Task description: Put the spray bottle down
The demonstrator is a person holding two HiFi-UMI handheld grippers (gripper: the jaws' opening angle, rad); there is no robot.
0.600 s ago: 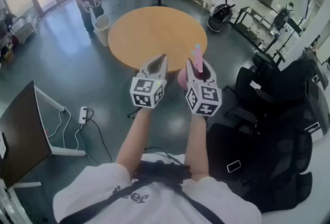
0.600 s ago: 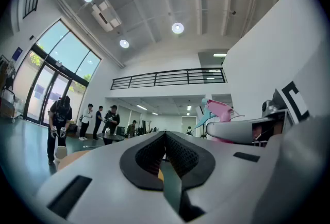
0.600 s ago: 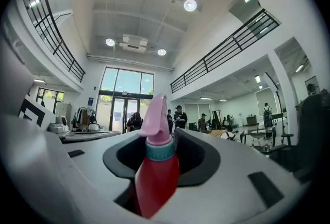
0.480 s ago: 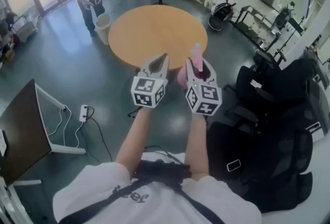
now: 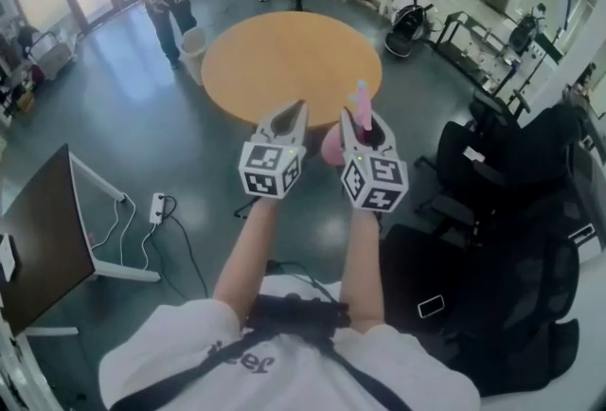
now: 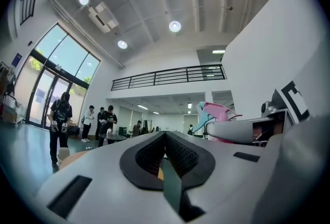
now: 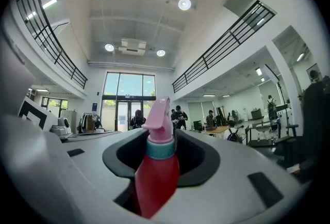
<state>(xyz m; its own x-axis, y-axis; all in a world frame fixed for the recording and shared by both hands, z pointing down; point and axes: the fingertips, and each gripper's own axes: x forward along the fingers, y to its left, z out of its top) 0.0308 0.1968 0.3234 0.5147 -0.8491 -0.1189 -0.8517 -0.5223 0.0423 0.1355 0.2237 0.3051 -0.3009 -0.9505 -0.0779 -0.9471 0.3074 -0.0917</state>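
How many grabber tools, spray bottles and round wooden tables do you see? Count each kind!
grippers: 2 (left gripper, right gripper)
spray bottle: 1
round wooden table: 1
Total: 4

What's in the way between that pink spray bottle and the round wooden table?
Nothing visible. The right claw holds the spray bottle upright in front of the round table, whose top looks bare. The left claw is beside it, off the path.
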